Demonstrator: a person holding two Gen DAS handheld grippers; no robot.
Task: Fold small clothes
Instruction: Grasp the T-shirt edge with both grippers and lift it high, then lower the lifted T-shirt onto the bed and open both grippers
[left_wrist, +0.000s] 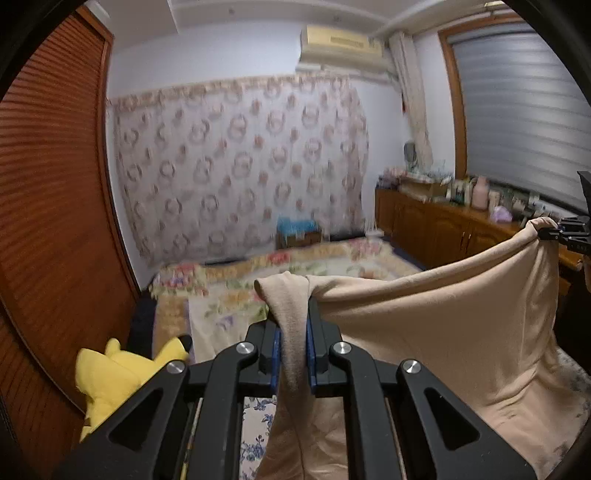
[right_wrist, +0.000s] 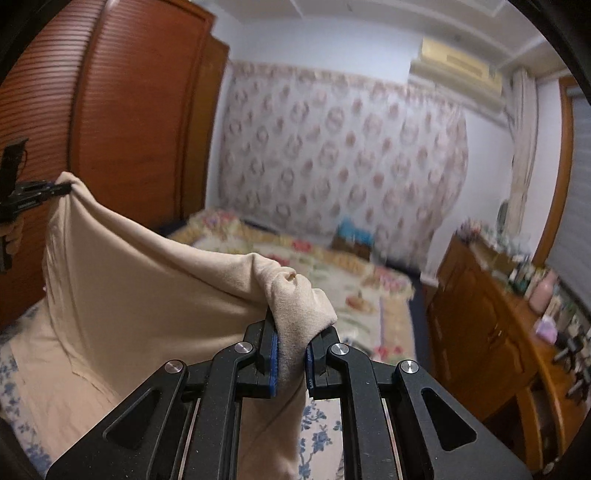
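A soft, light beige garment (left_wrist: 443, 314) is being held up over the flowered bed (left_wrist: 255, 424), a top corner being pinched in each of the left tongs (left_wrist: 293, 332) and right tongs (right_wrist: 290, 339), both nearly closed, its middle sagging limply between.

Garment (left_wrist: 443, 325): plain beige, no print. Gripper (left_wrist: 293, 314) frames: black, blue pads. Sheet (right_wrist: 317, 435) beneath: white with blue flowers. Bedspread (left_wrist: 236, 295): cream, multicoloured florals. Wall hanging (left_wrist: 240, 162): pale with pink rose wreaths. Wardrobe (left_wrist: 51, 192): reddish-brown slats. Soft toy (left_wrist: 110, 376): yellow.
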